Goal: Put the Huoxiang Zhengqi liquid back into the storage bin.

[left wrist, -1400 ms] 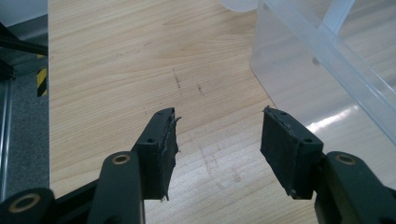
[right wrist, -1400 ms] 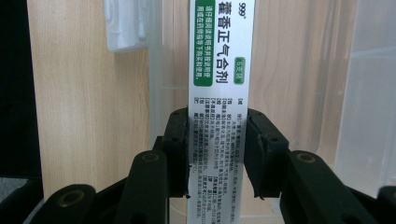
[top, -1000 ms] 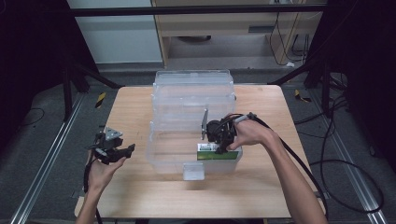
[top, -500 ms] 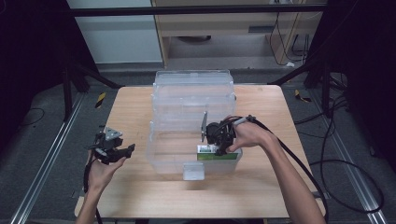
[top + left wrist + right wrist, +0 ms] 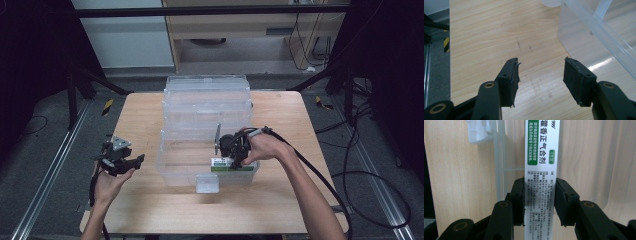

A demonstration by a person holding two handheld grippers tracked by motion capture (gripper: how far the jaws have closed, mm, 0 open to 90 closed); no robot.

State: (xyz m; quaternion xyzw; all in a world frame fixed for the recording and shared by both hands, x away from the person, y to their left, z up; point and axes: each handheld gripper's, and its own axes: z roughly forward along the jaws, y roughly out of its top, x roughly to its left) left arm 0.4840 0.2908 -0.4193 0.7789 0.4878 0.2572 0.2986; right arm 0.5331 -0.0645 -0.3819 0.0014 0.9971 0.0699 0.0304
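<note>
Gripping a flat white-and-green printed carton (image 5: 541, 170), the right tool (image 5: 540, 202) sits inside a clear plastic bin (image 5: 172, 150); the left tool (image 5: 540, 80) gapes empty over woodgrain tabletop (image 5: 486, 37).

White medicine box (image 5: 541, 170) between the right gripper (image 5: 539, 200) pads, inside a clear plastic bin (image 5: 501, 157).
</note>
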